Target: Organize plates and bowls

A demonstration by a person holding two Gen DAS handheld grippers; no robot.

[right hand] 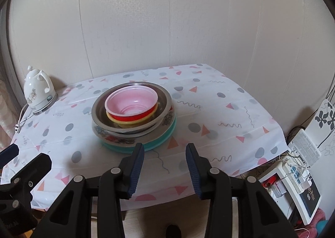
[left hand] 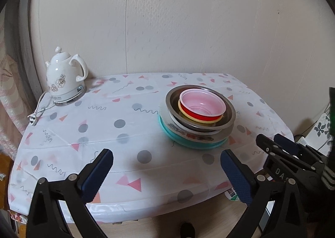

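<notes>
One stack of dishes stands on the table. From the bottom: a teal plate (left hand: 189, 143) (right hand: 165, 136), a white patterned plate (left hand: 188, 134) (right hand: 108, 136), a steel bowl (left hand: 228, 115) (right hand: 98, 116), a yellow bowl (left hand: 206, 121) (right hand: 129, 121) and a red bowl with a pink inside (left hand: 201, 102) (right hand: 132, 99). My left gripper (left hand: 166, 160) is open and empty, over the table's front edge, in front and left of the stack. My right gripper (right hand: 165, 154) is open and empty, just in front of the stack; it also shows at the right in the left wrist view (left hand: 272, 141).
A white electric kettle (left hand: 62, 76) (right hand: 38, 91) with a cord stands at the table's back left corner. The table has a patterned cloth (left hand: 125, 133) (right hand: 219, 112) and stands against a wall. A power strip and boxes (right hand: 293, 177) lie on the floor at the right.
</notes>
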